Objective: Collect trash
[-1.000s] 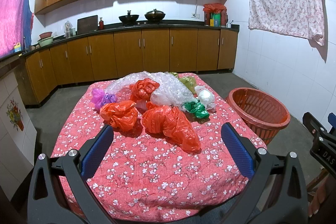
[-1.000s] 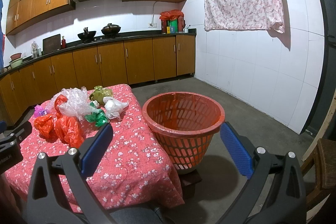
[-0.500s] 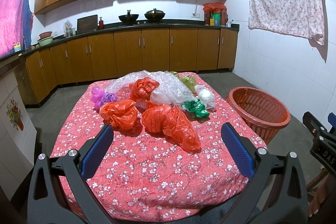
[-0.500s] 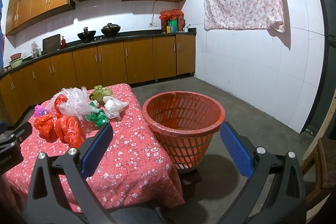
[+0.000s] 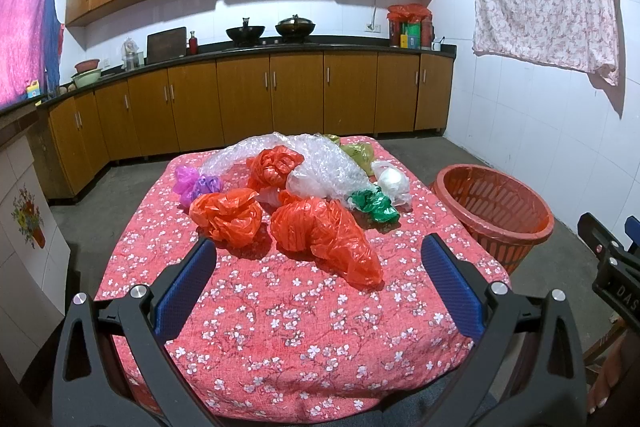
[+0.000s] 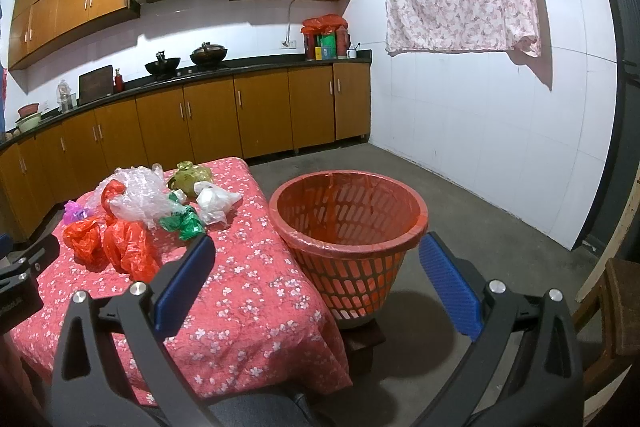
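Nothing has shifted since the earlier frames: both grippers hang where they were and every bag lies as it did. The table (image 5: pixel 280 339), under a red flowered cloth, fills the near middle of the left wrist view, with the trash heaped on its far half. Just off its right edge the orange basket (image 6: pixel 348 227) stands on the floor on a small dark block, and nothing shows inside it but its red liner. Largest in the heap is the clear bubble wrap (image 5: pixel 320 167), sprawled across the far side; nearer lie the long red bag (image 5: pixel 324 231) and, to its left, the crumpled orange bag (image 5: pixel 228 215), apart from each other (a third red bag (image 5: pixel 274 167) is tucked against the wrap). The white bag (image 5: pixel 392 181) and the green bag (image 5: pixel 374 205) touch on the right, the olive bag (image 5: pixel 360 153) sits behind them, and the purple bag (image 5: pixel 194 183) is on the left. The left gripper (image 5: pixel 318 267) is released, its blue pads wide apart over the near cloth, well short of the bags. The right gripper (image 6: pixel 316 267) is likewise spread and empty, framing the basket.
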Motion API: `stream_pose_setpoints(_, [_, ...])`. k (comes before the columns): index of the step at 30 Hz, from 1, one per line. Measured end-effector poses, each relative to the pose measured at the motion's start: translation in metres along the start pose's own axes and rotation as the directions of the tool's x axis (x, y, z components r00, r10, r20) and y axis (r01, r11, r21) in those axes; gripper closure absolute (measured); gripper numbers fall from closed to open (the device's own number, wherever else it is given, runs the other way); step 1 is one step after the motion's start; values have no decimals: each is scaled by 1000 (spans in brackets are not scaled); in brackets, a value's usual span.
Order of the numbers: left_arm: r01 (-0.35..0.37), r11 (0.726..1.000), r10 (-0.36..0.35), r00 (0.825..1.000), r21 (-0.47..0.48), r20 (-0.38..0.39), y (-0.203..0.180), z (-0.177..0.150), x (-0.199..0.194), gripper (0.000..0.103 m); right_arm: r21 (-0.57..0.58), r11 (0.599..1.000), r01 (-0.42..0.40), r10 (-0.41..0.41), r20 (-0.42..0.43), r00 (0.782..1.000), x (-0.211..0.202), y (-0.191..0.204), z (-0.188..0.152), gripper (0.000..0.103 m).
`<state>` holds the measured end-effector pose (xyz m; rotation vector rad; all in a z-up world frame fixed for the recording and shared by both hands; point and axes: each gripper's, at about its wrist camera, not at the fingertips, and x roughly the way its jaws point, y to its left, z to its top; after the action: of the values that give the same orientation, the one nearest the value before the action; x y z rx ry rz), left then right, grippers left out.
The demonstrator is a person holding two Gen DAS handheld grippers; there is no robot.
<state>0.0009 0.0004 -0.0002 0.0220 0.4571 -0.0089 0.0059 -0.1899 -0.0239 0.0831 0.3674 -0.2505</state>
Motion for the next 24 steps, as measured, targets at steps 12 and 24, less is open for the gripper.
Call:
stream_pose_setpoints(12, [-10,1000,10,1000,-6,-13,5,-16,12,2,-2,1000,-10,10,-19,1000,5,1,-2,4])
stream_pose_setpoints(24, [-141,989,138,988,-49,-63,53,-16,30,2,9,990,-143,144,-57,988,38,22,8,4])
